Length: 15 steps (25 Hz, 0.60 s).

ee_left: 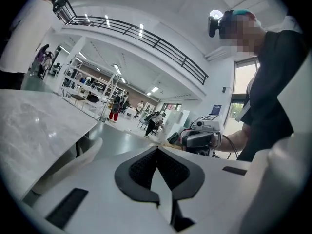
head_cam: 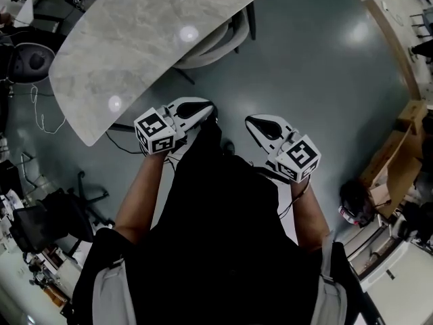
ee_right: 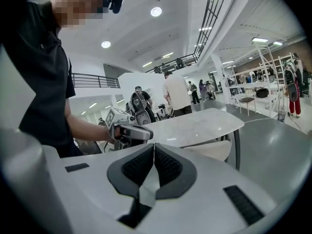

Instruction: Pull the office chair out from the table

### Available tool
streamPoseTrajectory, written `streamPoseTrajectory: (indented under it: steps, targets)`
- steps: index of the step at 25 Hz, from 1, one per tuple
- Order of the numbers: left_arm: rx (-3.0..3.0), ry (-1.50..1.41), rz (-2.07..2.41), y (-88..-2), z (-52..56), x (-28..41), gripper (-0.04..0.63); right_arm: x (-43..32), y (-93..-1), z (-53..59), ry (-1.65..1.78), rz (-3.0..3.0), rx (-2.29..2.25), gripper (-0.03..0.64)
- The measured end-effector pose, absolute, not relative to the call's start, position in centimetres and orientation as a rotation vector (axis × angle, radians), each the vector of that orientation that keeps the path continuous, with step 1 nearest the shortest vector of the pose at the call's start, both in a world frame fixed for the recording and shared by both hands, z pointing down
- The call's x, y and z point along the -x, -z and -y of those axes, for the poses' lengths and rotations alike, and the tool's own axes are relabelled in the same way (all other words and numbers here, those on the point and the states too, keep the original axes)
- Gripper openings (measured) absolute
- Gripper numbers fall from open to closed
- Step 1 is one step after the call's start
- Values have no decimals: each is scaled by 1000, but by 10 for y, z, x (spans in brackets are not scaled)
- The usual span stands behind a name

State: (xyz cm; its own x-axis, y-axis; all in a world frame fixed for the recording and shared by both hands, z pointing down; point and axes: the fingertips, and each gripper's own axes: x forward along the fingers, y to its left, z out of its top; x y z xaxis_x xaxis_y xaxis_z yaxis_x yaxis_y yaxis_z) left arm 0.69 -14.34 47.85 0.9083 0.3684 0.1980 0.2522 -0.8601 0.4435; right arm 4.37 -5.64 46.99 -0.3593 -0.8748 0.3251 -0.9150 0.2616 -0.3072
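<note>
Chair [head_cam: 215, 40] sits tucked under the surface [head_cam: 135, 39], well apart from both tools. The left tool [head_cam: 197, 110] and right tool [head_cam: 259, 122] are clenched on nothing. A good pull likely needs both 2 opened, then gripping the chair back squarely.

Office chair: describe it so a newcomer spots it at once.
In the head view, find the big grey marbled table at the top. The office chair is the pale curved shell poking out from under its right edge. Unlike it, the black chair at lower left stands clear of the table.
</note>
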Motion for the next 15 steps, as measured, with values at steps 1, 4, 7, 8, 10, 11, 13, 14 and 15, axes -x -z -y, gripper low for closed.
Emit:
streamPoseTrajectory:
  steps: [1,4,7,8,10,11,13,14,15]
  targets:
    - [-2656,-381,-455,-479,157,-12,12,-50,-472,68,-695,2412,-1723,20]
    - [-2658,-372,-464,-479,197,-23,12,-60,-475,108,-715,2395,-1711,20]
    - [-2652,-354,-462,-477,226,-37,12,-73,-471,143,-707,2390,-1685,20]
    - [-2649,-348,-470,-476,235,-43,12,-78,-470,156,-694,2388,-1677,20]
    - [-2644,-341,-488,-475,251,-51,12,-84,-467,181,-678,2383,-1667,20]
    - [-2640,-335,-495,-475,258,-54,12,-87,-466,193,-675,2382,-1664,20]
    - [-2631,-321,-513,-473,272,-60,12,-91,-464,214,-668,2376,-1661,20]
    - [-2627,-315,-521,-472,277,-64,12,-94,-462,222,-662,2372,-1658,20]
    - [-2624,-310,-528,-472,282,-67,12,-96,-460,230,-654,2369,-1656,20]
